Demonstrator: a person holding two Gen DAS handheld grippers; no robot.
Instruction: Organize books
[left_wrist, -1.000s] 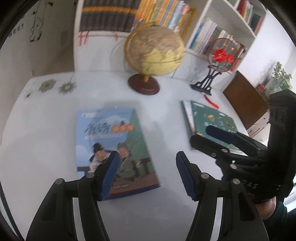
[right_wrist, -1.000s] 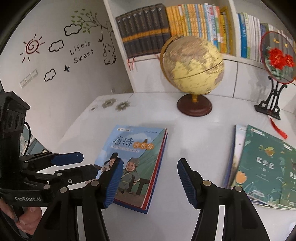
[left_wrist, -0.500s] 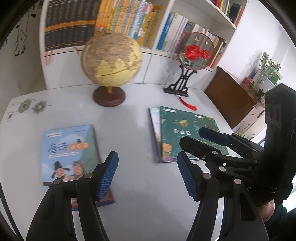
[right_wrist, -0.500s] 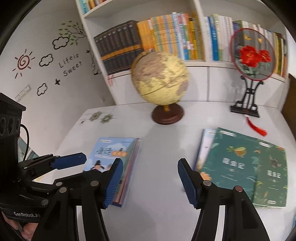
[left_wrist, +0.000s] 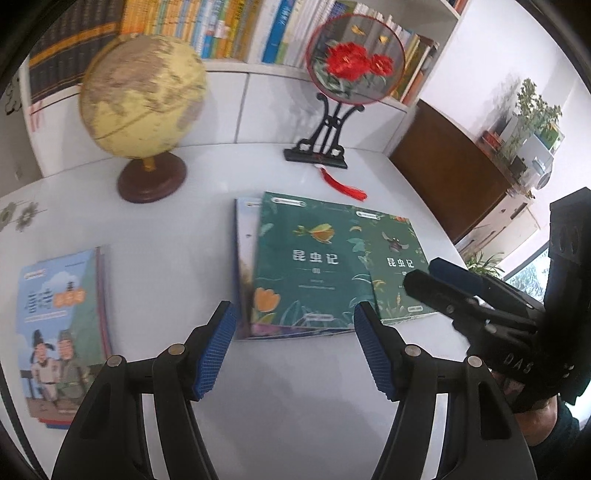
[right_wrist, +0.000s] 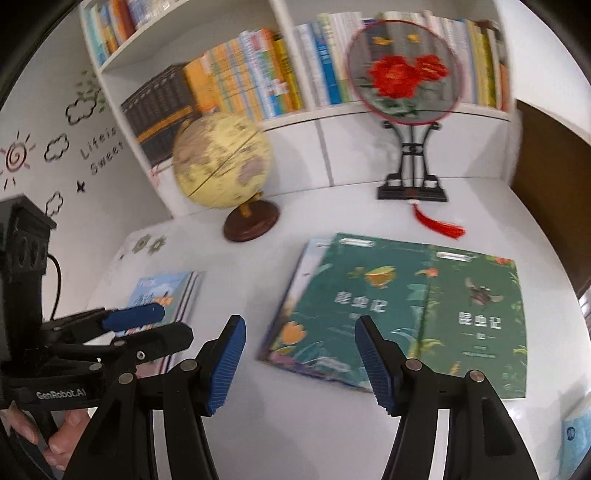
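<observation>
green books (left_wrist: 314, 266): overlapping pile flat on the desk (left_wrist: 177, 236), a pale book showing under its left edge; spines run away from the cameras.
bearing: dead ahead of both claws, near edge just beyond the fingertips.
left claw (left_wrist: 295, 347): spread, nothing between the pads.
right claw (right_wrist: 299, 362): spread, empty, hanging over the pile's near-left corner; likely the nearer.
blue book (left_wrist: 62, 325): well apart to the left.

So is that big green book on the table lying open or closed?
Closed. The big green book lies flat on the table with its front cover and title facing up, overlapping another green book; no inside pages show.
</observation>
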